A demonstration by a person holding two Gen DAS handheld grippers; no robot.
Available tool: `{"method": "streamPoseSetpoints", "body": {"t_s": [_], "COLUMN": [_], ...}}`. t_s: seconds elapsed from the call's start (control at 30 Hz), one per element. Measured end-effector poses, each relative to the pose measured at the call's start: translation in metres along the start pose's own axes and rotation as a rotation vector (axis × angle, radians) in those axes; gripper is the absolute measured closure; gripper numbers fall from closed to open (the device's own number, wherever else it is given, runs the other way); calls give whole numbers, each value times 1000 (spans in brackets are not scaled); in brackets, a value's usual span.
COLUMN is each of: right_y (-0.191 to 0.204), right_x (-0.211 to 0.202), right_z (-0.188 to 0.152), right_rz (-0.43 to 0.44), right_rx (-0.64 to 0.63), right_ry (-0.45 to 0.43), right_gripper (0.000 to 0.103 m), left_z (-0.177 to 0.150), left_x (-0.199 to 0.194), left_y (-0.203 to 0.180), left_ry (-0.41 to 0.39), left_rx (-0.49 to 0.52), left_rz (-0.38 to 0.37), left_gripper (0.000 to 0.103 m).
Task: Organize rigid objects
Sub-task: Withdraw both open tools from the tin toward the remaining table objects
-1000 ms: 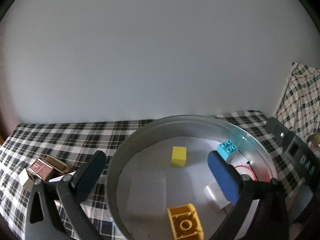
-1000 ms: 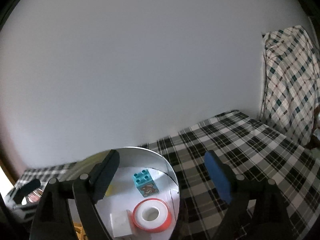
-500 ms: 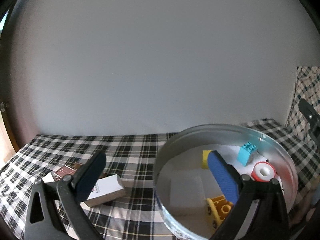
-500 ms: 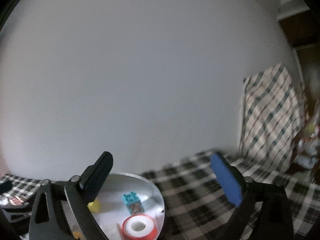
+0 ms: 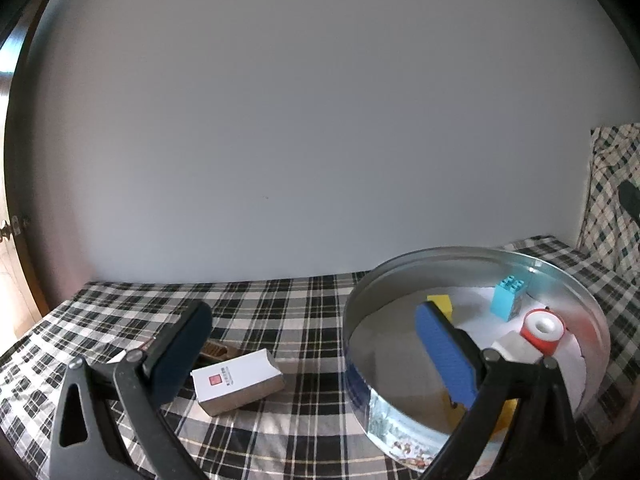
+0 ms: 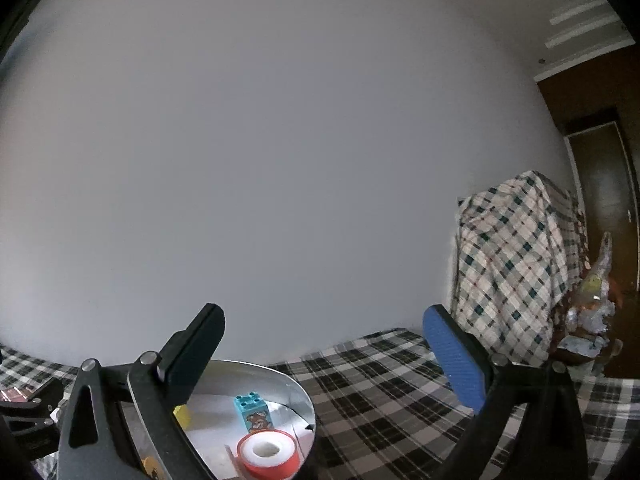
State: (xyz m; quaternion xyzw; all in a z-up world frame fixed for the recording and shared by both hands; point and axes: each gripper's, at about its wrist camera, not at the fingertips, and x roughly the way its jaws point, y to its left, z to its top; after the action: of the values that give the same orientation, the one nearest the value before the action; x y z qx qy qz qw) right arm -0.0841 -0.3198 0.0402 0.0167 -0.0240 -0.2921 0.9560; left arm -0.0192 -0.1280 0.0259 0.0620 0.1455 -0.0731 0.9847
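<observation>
Plaid-covered surface point(image 5: 304, 320), possibly a bed, round metal tin point(image 5: 400, 396), white box point(image 5: 238, 380) beside it

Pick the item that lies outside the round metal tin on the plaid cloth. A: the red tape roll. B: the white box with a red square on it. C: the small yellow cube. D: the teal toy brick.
B: the white box lies on the plaid cloth to the left of the tin, while the brick, tape roll and cube sit inside it.
</observation>
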Motion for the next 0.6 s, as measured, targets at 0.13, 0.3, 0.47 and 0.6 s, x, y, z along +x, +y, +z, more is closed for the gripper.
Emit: {"method": "streamPoseSetpoints", "body": {"t_s": [0.13,0.3,0.47,0.6], "right_y": [-4,-4,-2,6], "right_x": [-3,-13,-28,-36], "right_z": [0,1,2,2], "right_rz": [-24,-40,-40,-42], "right_rx": [17,19,32,16], "right_ry": [14,14,6,-8], "right_gripper": [2,2,2,2], "left_z": [-1,-3,-5,-7], "left_x": [-2,-3,-4,-4], "left_y": [6,15,23,33], "left_ry": [10,27,28,29], "left_rx": [-13,-25,-15,-14], "left_rz": [-12,-20,-19,-17], "left_gripper": [1,1,1,1]}}
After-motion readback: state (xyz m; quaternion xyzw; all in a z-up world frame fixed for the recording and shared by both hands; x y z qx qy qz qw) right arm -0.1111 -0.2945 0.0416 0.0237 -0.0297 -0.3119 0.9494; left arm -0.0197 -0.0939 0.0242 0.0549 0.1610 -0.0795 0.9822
